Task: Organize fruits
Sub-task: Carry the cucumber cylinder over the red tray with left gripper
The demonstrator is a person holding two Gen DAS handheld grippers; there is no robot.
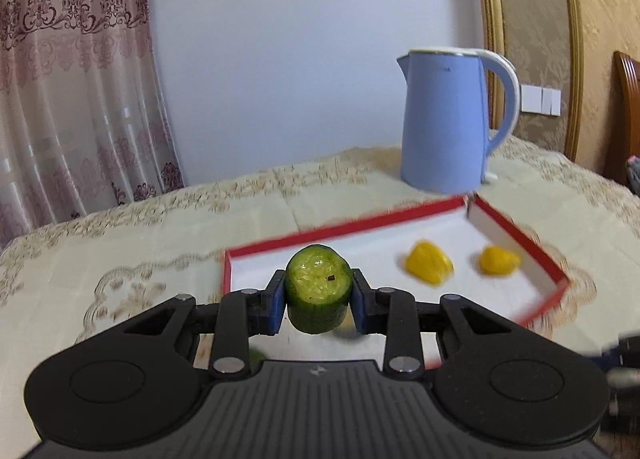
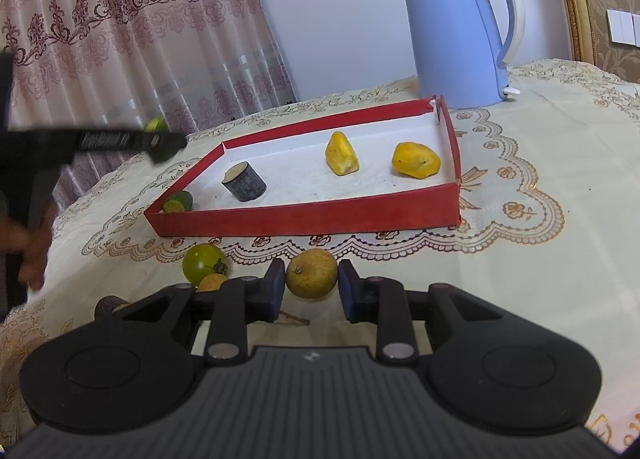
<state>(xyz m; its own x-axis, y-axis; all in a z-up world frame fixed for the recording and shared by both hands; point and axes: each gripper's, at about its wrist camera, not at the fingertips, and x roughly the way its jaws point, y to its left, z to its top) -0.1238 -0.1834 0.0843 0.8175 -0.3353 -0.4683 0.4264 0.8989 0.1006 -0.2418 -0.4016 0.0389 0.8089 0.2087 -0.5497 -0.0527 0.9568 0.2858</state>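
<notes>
My left gripper point(image 1: 318, 299) is shut on a short green cucumber piece point(image 1: 318, 287) and holds it in the air over the near left part of the red tray point(image 1: 520, 235). Two yellow fruit pieces point(image 1: 429, 268) point(image 1: 499, 260) lie in the tray's right half. In the right wrist view the tray point(image 2: 304, 217) also holds a dark cylinder piece point(image 2: 244, 182) and a second cucumber piece point(image 2: 178, 203) in its left corner. My right gripper point(image 2: 311, 287) is shut on a brown round fruit point(image 2: 311, 273) resting on the tablecloth in front of the tray.
A blue kettle point(image 2: 456, 31) stands behind the tray's far right corner. A green round fruit point(image 2: 203, 264) and a small brown fruit point(image 2: 212, 283) lie left of my right gripper. A person's hand point(image 2: 28, 251) is at the left edge. A curtain hangs behind the table.
</notes>
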